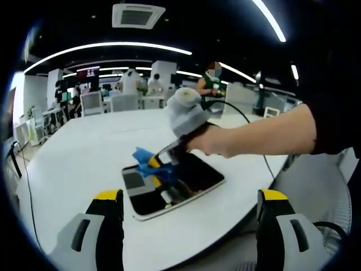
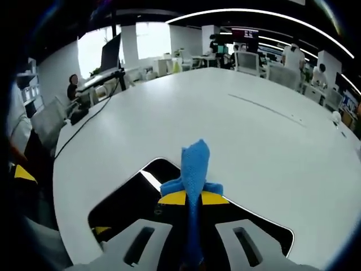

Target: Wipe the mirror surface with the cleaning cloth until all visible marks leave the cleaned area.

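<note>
A dark mirror point(image 1: 192, 178) in a pale frame lies flat on the white table point(image 1: 84, 158), near its front edge. A person's hand brings my right gripper point(image 1: 159, 164) in from the right, shut on a blue cleaning cloth point(image 1: 144, 155) that it holds down over the mirror's left part. In the right gripper view the cloth point(image 2: 194, 166) sticks up between the shut yellow-tipped jaws of the right gripper point(image 2: 192, 198), with the mirror point(image 2: 130, 203) underneath. My left gripper point(image 1: 190, 195) is open wide, its jaws standing either side of the mirror's near edge, above the table.
A black cable point(image 1: 251, 127) runs from the right gripper across the table. The table's far side point(image 2: 254, 113) is bare white surface. Chairs point(image 1: 92, 103), desks and several people stand beyond the table at the back. The table's edge point(image 1: 237, 231) runs just past the mirror.
</note>
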